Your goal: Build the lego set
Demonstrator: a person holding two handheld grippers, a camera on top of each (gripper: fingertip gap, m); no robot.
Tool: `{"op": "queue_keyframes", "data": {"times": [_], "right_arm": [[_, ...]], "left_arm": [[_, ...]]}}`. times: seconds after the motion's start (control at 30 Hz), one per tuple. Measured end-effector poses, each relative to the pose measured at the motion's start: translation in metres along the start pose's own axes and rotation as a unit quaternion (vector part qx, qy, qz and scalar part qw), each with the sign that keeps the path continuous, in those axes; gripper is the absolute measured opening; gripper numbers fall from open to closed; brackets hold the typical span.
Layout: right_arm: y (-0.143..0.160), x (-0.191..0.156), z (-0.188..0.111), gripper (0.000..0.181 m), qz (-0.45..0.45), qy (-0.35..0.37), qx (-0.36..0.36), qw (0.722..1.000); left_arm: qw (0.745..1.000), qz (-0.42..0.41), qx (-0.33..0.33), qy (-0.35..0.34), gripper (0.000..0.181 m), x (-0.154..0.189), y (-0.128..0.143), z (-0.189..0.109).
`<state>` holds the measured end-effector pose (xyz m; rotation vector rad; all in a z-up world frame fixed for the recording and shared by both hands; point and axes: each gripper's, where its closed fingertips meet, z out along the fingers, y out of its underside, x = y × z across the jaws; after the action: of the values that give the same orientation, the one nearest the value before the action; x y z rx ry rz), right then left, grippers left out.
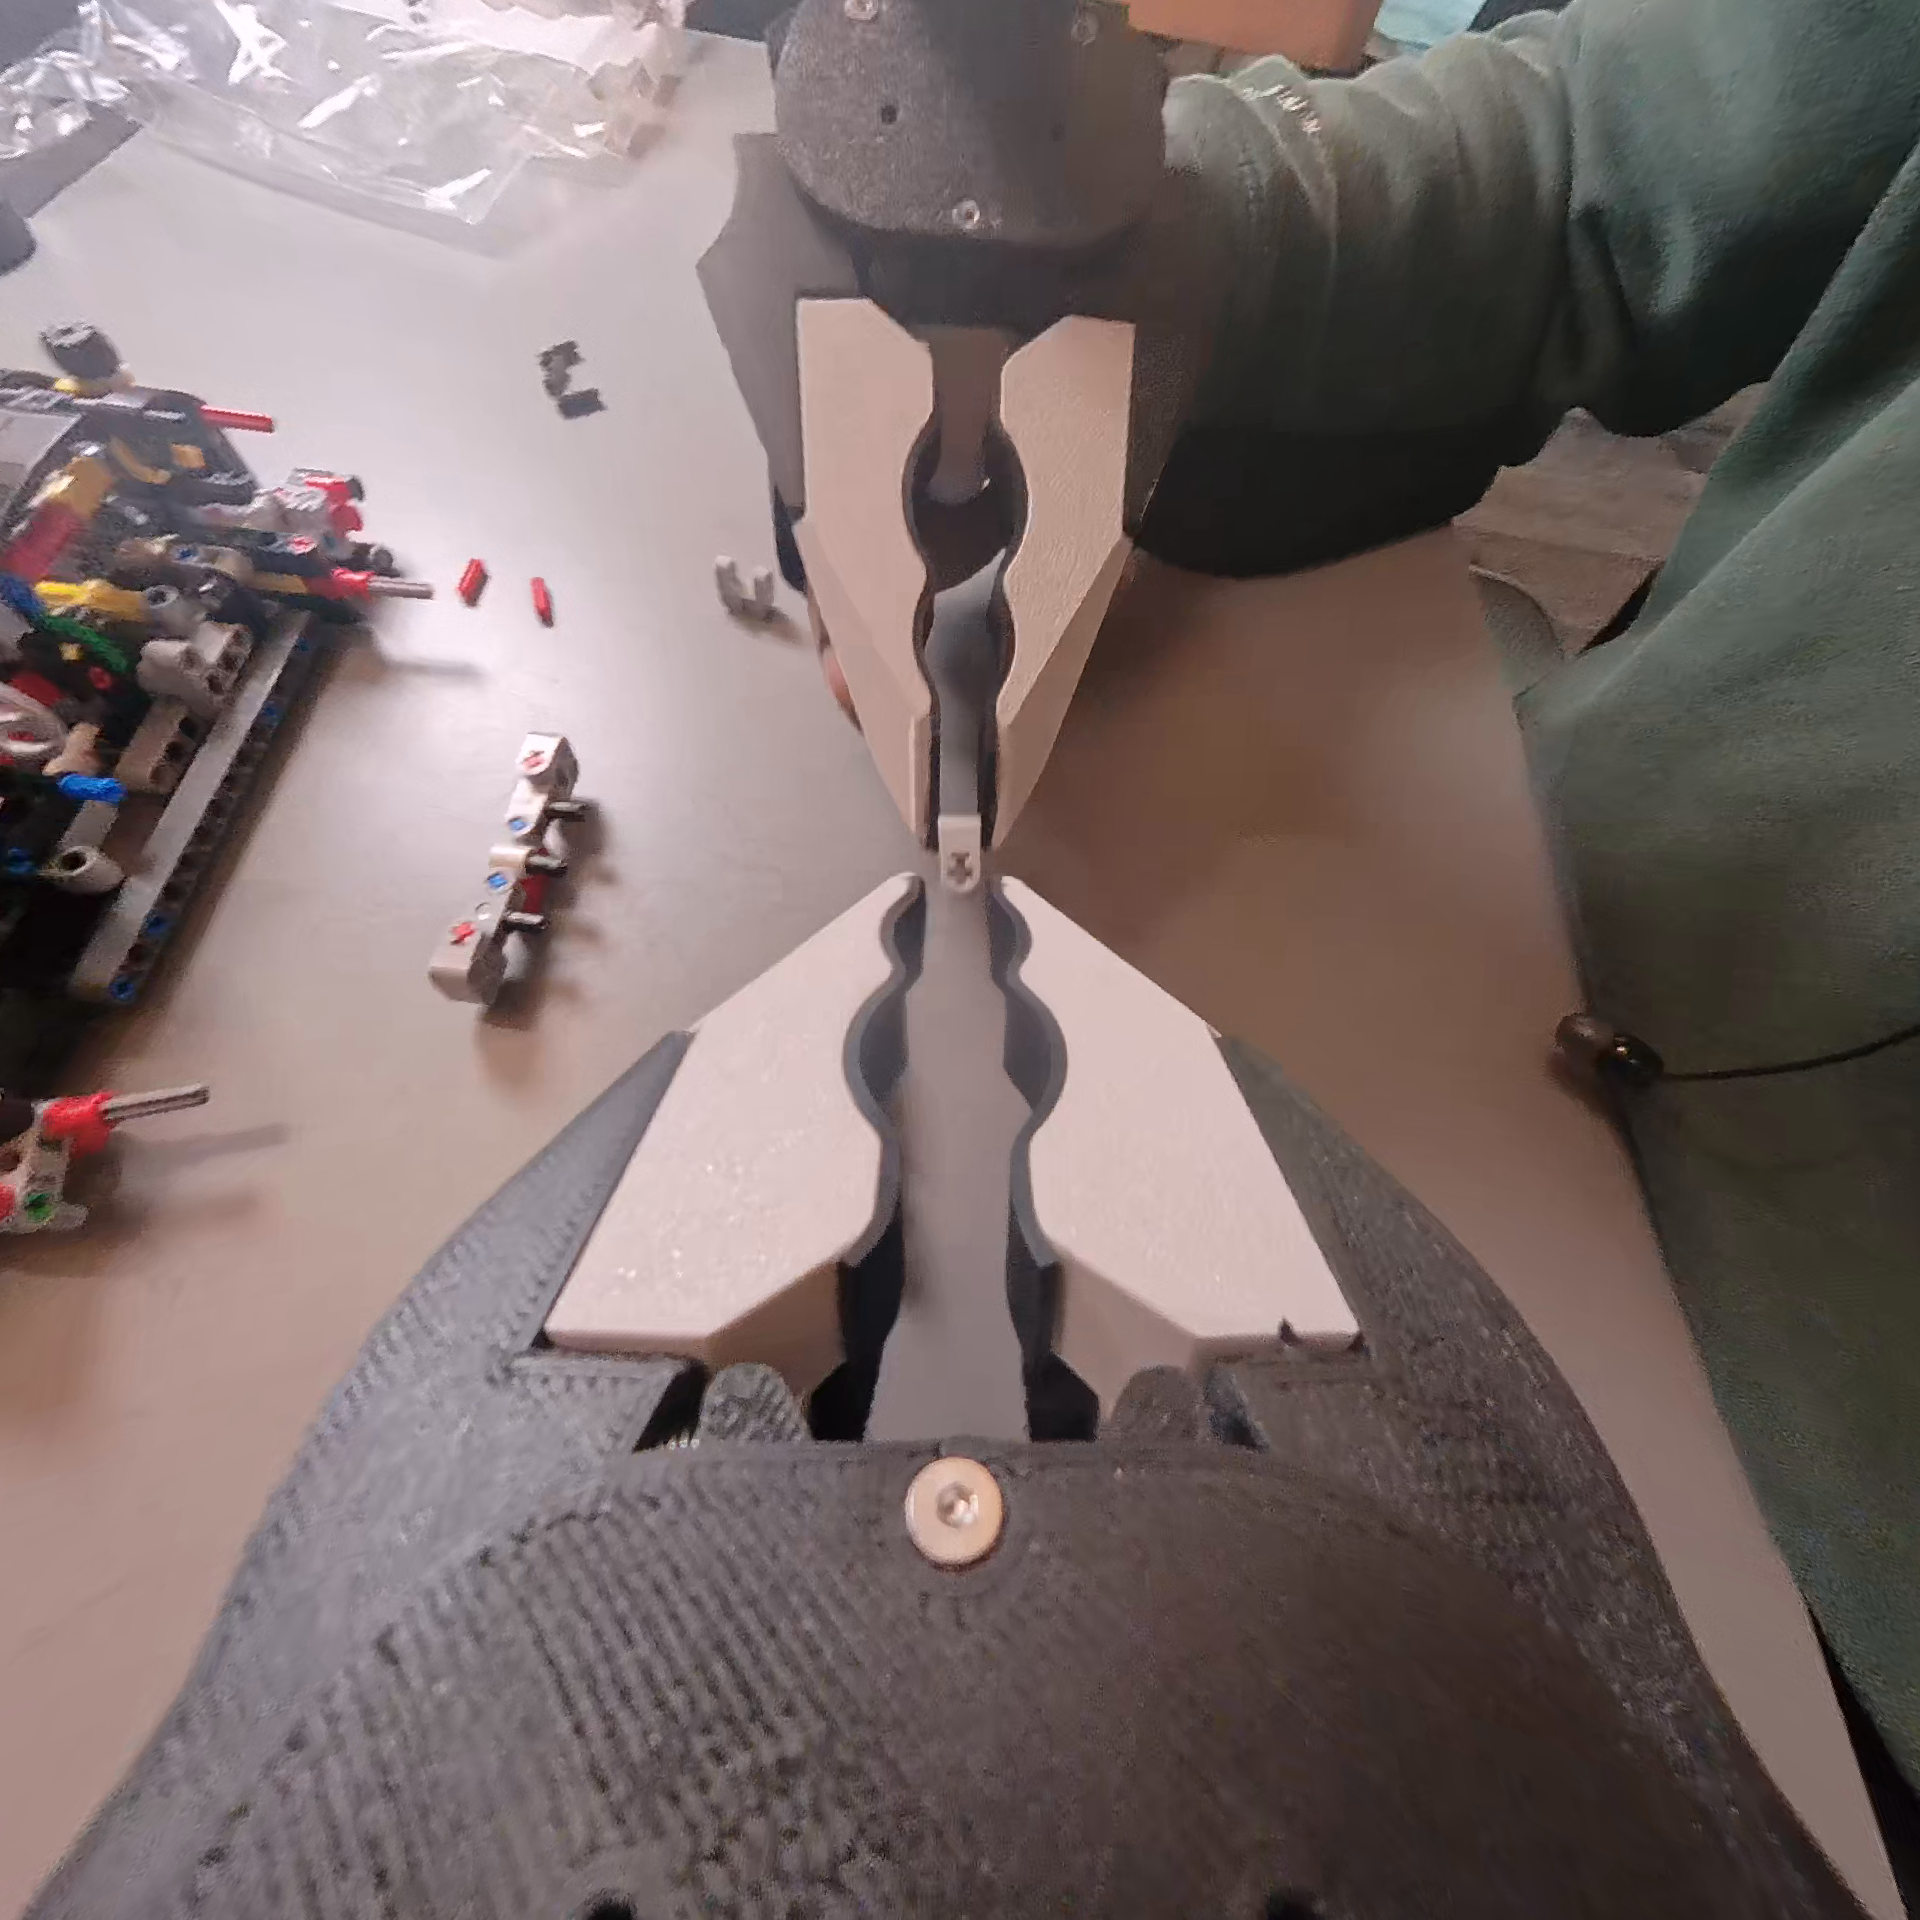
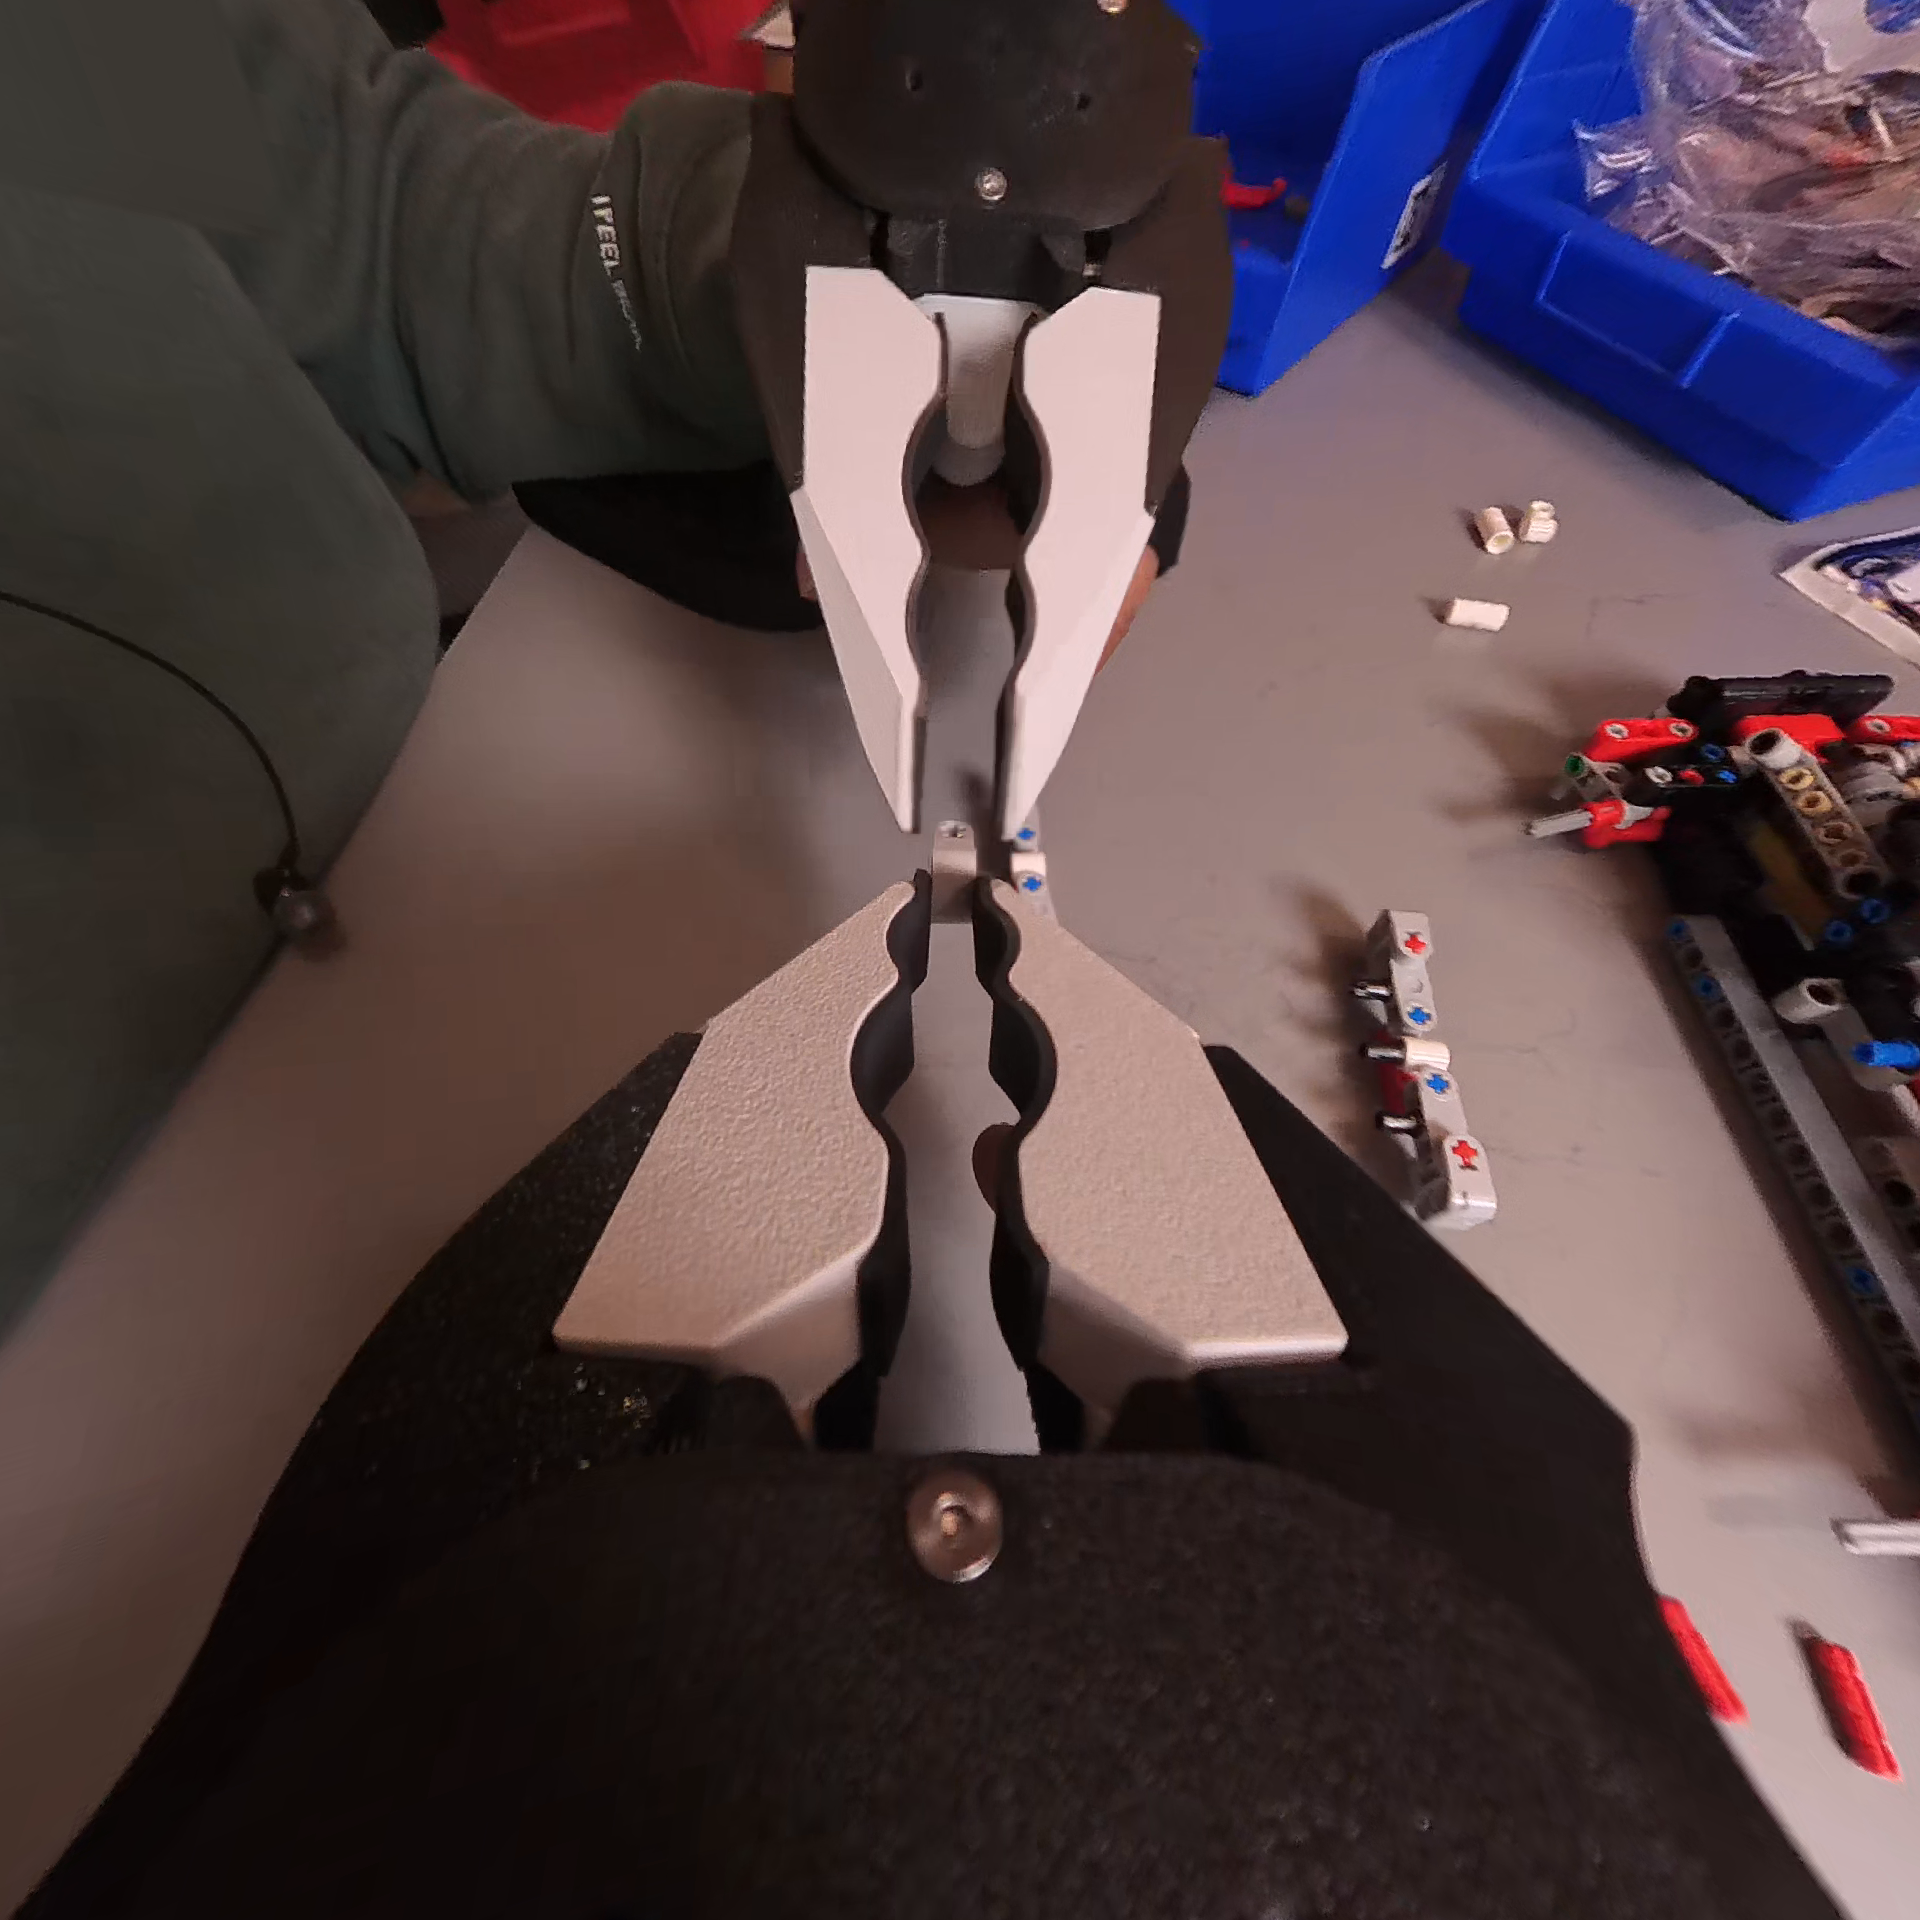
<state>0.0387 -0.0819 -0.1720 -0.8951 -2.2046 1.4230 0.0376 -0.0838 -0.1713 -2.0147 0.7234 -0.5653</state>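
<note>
My two grippers meet tip to tip above the grey table. My right gripper [image 2: 951, 888] is shut on a small light-grey Lego connector [image 2: 951, 868]; in the left wrist view it comes in from the top [image 1: 961, 826] with the connector [image 1: 961, 850] at its tips. My left gripper [image 1: 956, 894] is slightly open, its tips just short of the connector; in the right wrist view it is the far gripper [image 2: 964, 821]. A white piece with blue pins [image 2: 1029, 873] sits beside the connector; I cannot tell whether they are joined.
A partly built Technic model [image 1: 156, 623] [image 2: 1787, 831] lies to the side, with a row of grey connectors [image 1: 509, 873] [image 2: 1429, 1070] near it. Loose red pins [image 1: 473, 580] [image 2: 1849, 1704], blue bins [image 2: 1662, 291], plastic bags [image 1: 364, 94] and a green sleeve [image 1: 1558, 260] surround the work area. My left and right fingertips are right by each other.
</note>
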Motion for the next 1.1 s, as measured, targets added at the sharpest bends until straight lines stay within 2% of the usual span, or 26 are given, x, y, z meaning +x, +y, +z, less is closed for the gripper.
{"op": "queue_keyframes", "data": {"times": [0.07, 0.27, 0.33, 0.4, 0.47, 0.57, 0.67, 0.87, 1.1], "right_arm": [[0.001, 0.008, -0.006, 0.006, 0.009, 0.009, 0.010, 1.000], [0.009, 0.014, -0.009, 0.006, 0.017, 0.022, 0.018, 0.999], [0.012, 0.015, -0.007, 0.006, 0.017, 0.023, 0.011, 1.000], [0.010, 0.015, -0.007, 0.006, 0.015, 0.026, 0.018, 0.999], [0.009, 0.016, -0.008, 0.006, 0.015, 0.029, 0.023, 0.999], [0.003, 0.015, -0.010, 0.006, 0.022, 0.025, 0.044, 0.998], [-0.004, 0.014, -0.011, 0.006, 0.040, 0.015, 0.067, 0.997], [-0.014, 0.010, -0.013, 0.006, 0.075, -0.013, 0.104, 0.992], [-0.016, 0.005, -0.011, 0.006, 0.096, -0.036, 0.110, 0.989]], "left_arm": [[0.999, 0.008, -0.029, -0.030, 0.021, -0.012, 0.012, -0.003], [0.995, 0.002, -0.095, -0.029, 0.025, -0.018, 0.043, 0.003], [0.993, 0.012, -0.113, -0.036, 0.022, -0.019, 0.050, 0.007], [0.991, 0.024, -0.121, -0.050, 0.005, -0.022, 0.053, 0.011], [0.993, 0.017, -0.106, -0.039, 0.005, -0.020, 0.047, 0.012], [0.999, -0.007, -0.044, -0.015, 0.006, -0.015, 0.024, 0.004], [1.000, -0.025, -0.008, 0.006, 0.006, -0.009, 0.011, -0.004], [0.999, -0.037, 0.007, 0.026, 0.006, -0.004, 0.004, -0.008], [0.999, -0.035, 0.010, 0.038, 0.006, 0.001, 0.001, -0.008]]}}
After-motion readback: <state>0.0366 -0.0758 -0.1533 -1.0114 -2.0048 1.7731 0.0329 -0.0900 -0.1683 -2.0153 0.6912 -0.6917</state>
